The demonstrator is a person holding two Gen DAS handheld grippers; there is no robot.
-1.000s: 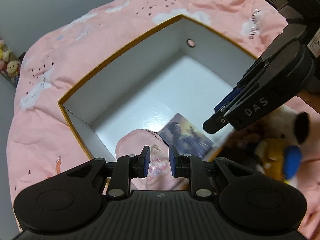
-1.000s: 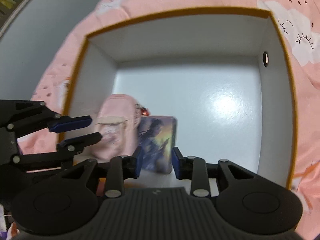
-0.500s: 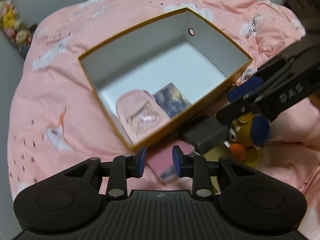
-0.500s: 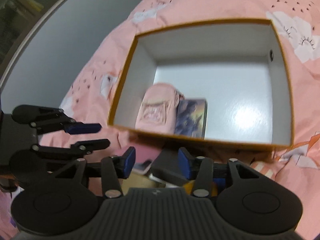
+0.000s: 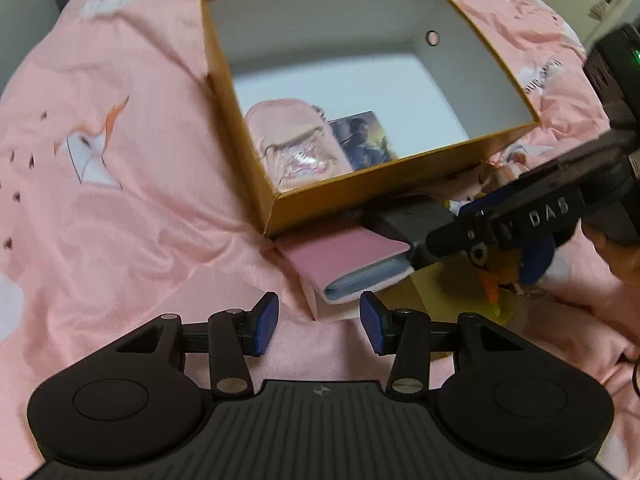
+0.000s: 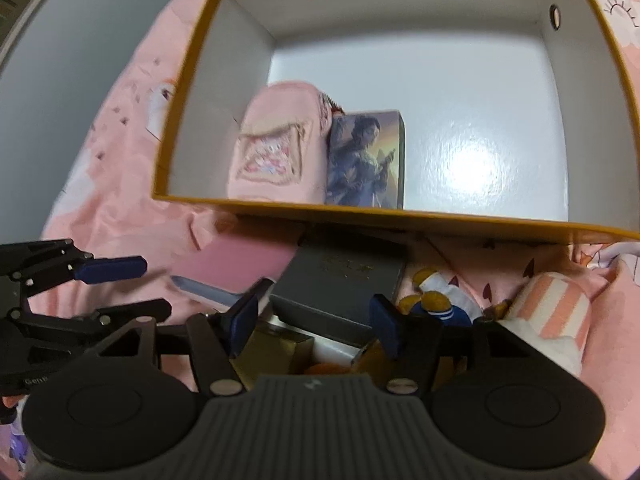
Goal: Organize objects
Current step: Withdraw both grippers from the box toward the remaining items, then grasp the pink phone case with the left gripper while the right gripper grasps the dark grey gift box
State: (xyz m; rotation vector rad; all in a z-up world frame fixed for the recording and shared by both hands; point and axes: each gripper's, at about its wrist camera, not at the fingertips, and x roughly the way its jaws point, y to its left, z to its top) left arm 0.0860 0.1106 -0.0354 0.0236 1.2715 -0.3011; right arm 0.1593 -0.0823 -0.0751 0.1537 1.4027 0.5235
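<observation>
Both grippers pulled back out of the box (image 5: 400, 168); left gripper (image 5: 319, 322) and right gripper (image 6: 314, 320) jaws spread wider, over pink notebook (image 5: 344, 256) and dark case (image 6: 340, 280).

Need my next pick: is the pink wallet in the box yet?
Out. The pink wallet lies on the bedspread against the box outer wall, ahead of the open left hand-held gripper.

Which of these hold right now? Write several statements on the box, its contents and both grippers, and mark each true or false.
1. The box holds a pink pouch and a picture card side by side. True.
2. The left gripper grips the pink booklet. False: its jaws are open, short of it.
3. The dark grey case lies inside the box. False: it lies outside, by the near wall.
4. The right gripper is open and empty. True.
</observation>
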